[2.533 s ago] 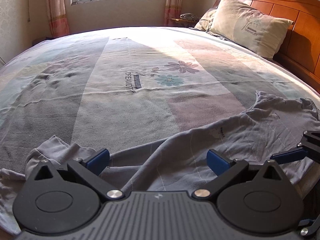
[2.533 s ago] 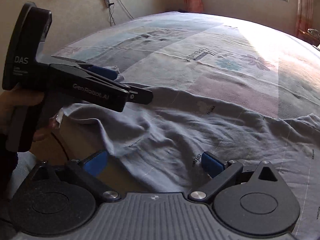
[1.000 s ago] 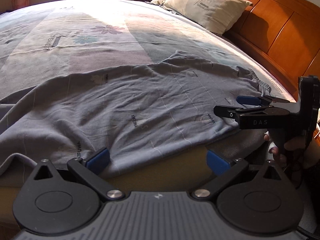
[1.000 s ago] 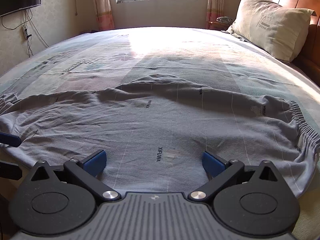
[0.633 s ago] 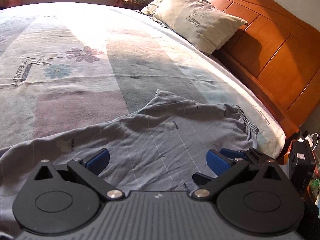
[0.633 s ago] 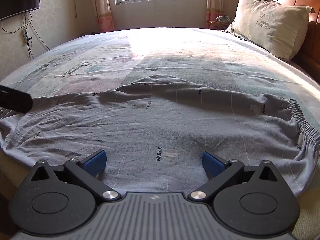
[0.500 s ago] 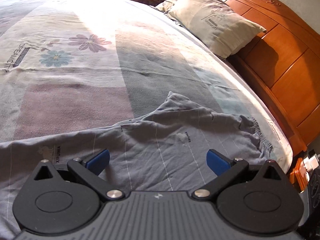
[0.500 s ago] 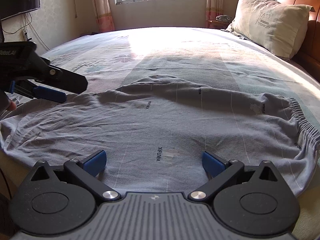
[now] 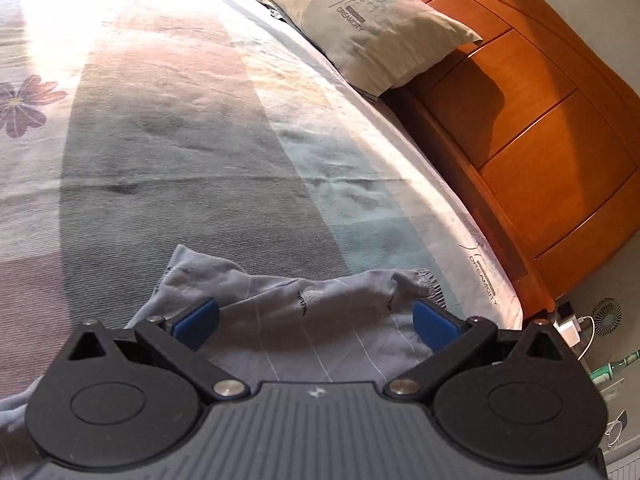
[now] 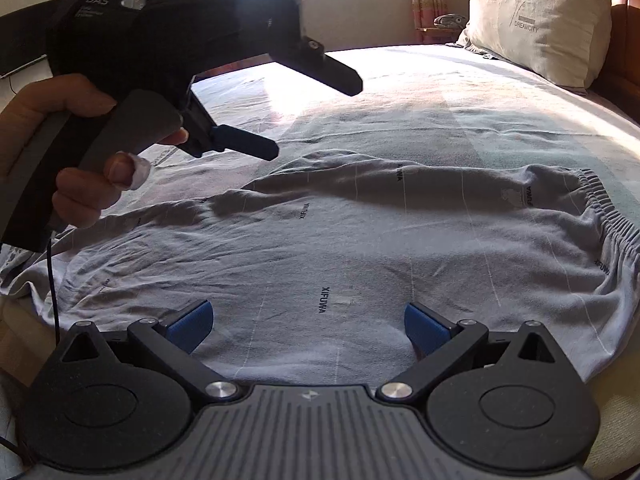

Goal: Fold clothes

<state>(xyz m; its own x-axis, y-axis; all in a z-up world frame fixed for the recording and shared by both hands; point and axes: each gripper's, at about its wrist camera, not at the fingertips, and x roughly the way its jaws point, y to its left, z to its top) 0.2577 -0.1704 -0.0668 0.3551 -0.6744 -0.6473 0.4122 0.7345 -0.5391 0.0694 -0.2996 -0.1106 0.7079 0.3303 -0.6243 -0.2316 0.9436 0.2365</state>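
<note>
Across the lower half of the right wrist frame, grey pants [image 10: 360, 248] are lying spread on the patterned bedsheet [image 10: 460, 112], their elastic waistband [image 10: 612, 216] bunching at the right edge. The right gripper [image 10: 307, 322] is hovering over the near hem with its blue pads wide apart, grasping nothing. At upper left, a hand [image 10: 60, 152] is holding the left gripper [image 10: 316, 114] above the fabric, likewise released. A pillow [image 10: 540, 20] is leaning at upper right.
</note>
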